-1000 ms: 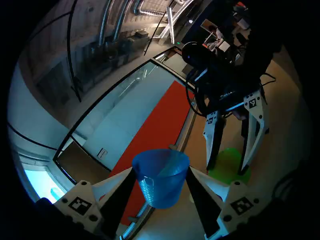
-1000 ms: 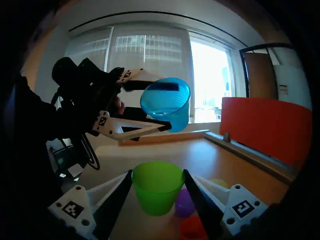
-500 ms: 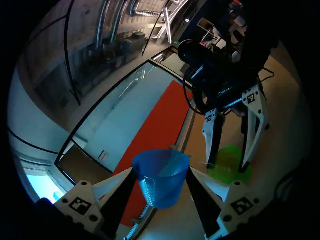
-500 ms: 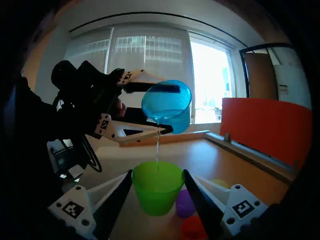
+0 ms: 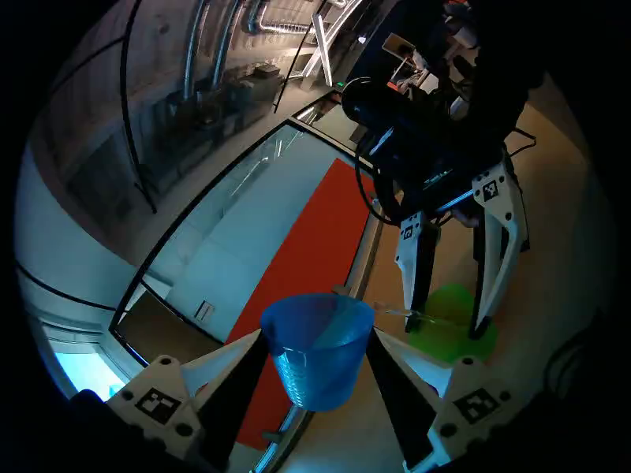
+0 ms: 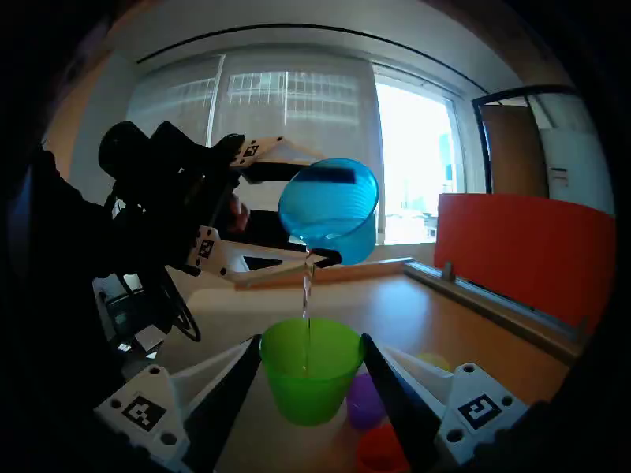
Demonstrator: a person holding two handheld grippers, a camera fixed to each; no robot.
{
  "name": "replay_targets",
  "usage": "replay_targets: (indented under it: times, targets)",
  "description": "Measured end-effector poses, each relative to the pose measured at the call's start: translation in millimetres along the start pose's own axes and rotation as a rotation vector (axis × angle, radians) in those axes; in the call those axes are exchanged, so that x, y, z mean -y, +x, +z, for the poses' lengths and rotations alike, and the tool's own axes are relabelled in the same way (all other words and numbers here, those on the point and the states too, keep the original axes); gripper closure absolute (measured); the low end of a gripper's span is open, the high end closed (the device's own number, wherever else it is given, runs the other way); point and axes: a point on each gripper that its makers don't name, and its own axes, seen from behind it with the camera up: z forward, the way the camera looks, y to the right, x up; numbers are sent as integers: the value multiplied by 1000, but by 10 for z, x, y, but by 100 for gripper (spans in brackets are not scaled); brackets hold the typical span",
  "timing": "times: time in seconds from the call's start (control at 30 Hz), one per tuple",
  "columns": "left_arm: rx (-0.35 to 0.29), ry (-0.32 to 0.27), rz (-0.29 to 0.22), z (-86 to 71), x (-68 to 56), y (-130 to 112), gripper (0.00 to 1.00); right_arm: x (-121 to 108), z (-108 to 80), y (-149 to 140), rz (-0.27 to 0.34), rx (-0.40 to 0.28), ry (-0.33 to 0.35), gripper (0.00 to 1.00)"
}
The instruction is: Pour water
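The water [image 6: 306, 303] is in mid-pour. A thin stream falls from the lowered lip of the blue cup [image 6: 329, 209] straight into the mouth of the green cup [image 6: 310, 378] beneath it, so the transfer is under way but, by my reading, not finished. I cannot tell how much is left above or gathered below. What remains is to drain the blue cup and bring it level. That cup is translucent plastic with fine ridges near its base. It is tipped steeply in the air above the green cup, and both fingers of the left gripper [image 5: 315, 340] are clamped on its sides. The green cup stands upright, gripped on both sides by the right gripper [image 6: 310, 340], at a wooden table [image 6: 457, 315]; whether it rests on the table is unclear. A purple cup [image 6: 364, 398] and a red cup [image 6: 378, 451] sit just beside it.
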Motion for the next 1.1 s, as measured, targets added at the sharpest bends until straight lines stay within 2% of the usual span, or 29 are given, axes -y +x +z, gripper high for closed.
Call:
replay_targets:
  times: [1.1]
  targets:
    - [-10, 4, 46, -15, -10, 54, 17, 13, -34, -2, -10, 1, 0, 6]
